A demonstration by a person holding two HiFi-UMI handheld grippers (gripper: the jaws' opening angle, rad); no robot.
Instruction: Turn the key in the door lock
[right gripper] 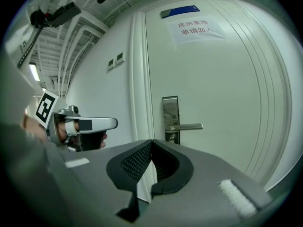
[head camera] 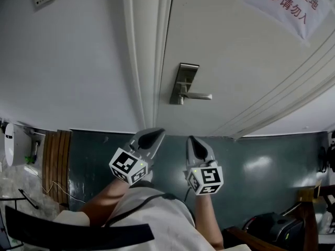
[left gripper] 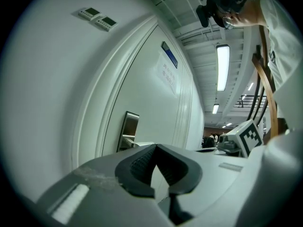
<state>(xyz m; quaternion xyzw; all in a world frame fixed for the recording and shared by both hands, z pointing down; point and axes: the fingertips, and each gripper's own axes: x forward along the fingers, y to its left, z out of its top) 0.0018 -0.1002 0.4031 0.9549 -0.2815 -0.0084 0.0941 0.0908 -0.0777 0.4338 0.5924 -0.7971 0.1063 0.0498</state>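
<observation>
Head view, nearest first: left tool [head camera: 153, 135] and right tool [head camera: 194, 141] hang side by side over the dark floor [head camera: 261, 161], each with jaws together and empty, aimed at the white door [head camera: 235, 51]. Well beyond them the lock plate [head camera: 184, 75] stands upright, its lever [head camera: 200, 95] level and pointing away from the frame [head camera: 149, 51]. Whether a key sits in it I cannot tell. A sign [head camera: 285, 1] hangs higher up.

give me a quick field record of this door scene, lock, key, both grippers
door: white door, paper sign near its top
lock: metal lock plate, lever handle level
key: none that I can make out
left: left gripper shut, empty, apart from the door
right: right gripper shut, empty, apart from the door
</observation>
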